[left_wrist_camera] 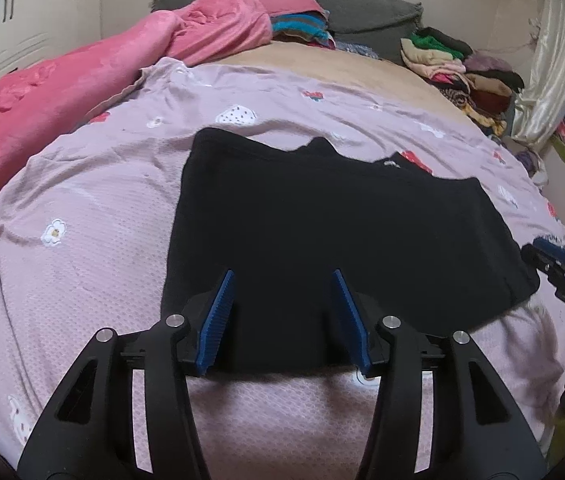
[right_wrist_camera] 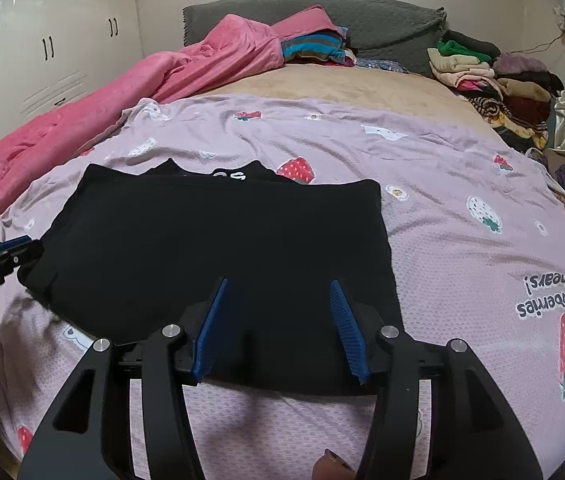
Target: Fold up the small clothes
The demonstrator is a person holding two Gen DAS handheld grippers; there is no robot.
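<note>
A black knit garment [left_wrist_camera: 322, 240], folded once, lies flat near the front edge of the bed's pink strawberry-print sheet [left_wrist_camera: 82, 220]. The left gripper [left_wrist_camera: 282, 320] and right gripper [right_wrist_camera: 278, 328] hover over its near hem, jaws apart, gripping nothing, probably poised for the next fold.

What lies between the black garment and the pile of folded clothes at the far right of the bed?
In the right wrist view, only pink strawberry-print sheet and bare tan bed cover separate the black garment from the clothes pile.

Matt black cloth garment [left_wrist_camera: 322, 232]
</note>
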